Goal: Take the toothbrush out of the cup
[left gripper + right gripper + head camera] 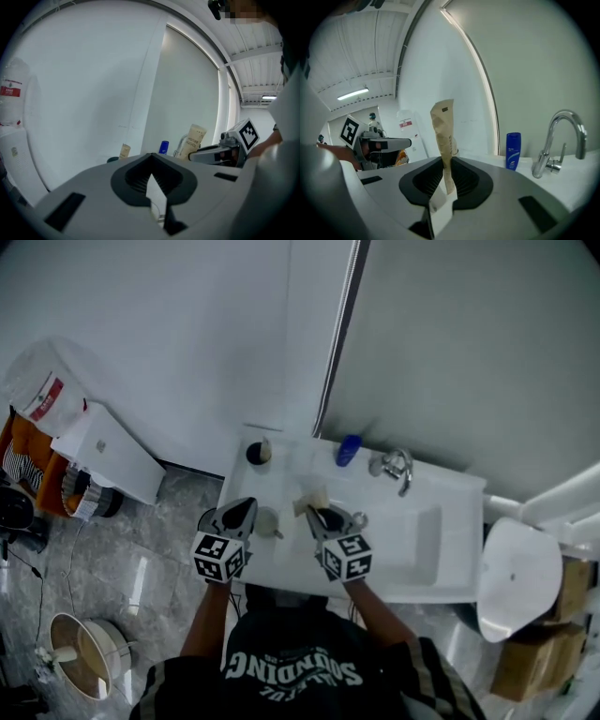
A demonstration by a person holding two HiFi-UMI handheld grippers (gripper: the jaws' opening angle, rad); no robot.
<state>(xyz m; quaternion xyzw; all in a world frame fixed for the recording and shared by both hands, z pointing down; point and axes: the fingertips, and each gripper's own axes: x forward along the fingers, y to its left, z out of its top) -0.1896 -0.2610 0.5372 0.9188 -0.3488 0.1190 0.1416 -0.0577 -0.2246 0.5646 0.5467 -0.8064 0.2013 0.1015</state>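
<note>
A beige paper toothbrush packet (443, 136) stands upright between the pads of my right gripper (446, 180), which is shut on its lower end. In the head view this packet (312, 502) sticks out past the right gripper (314, 514) above the white counter, to the right of a small pale cup (267, 521). The left gripper (246, 507) hovers just left of that cup and appears apart from it. Its jaws (151, 176) meet at the tips with nothing seen between them. From the left gripper view the packet (194, 140) shows printed lettering.
The white washstand (281, 563) holds a basin (422, 540) and a chrome tap (398, 468). A blue bottle (348, 450) and a dark round container (258, 453) stand at the back wall. A white seat-like object (511, 577) is on the right, and a round bin (80, 652) is on the floor to the left.
</note>
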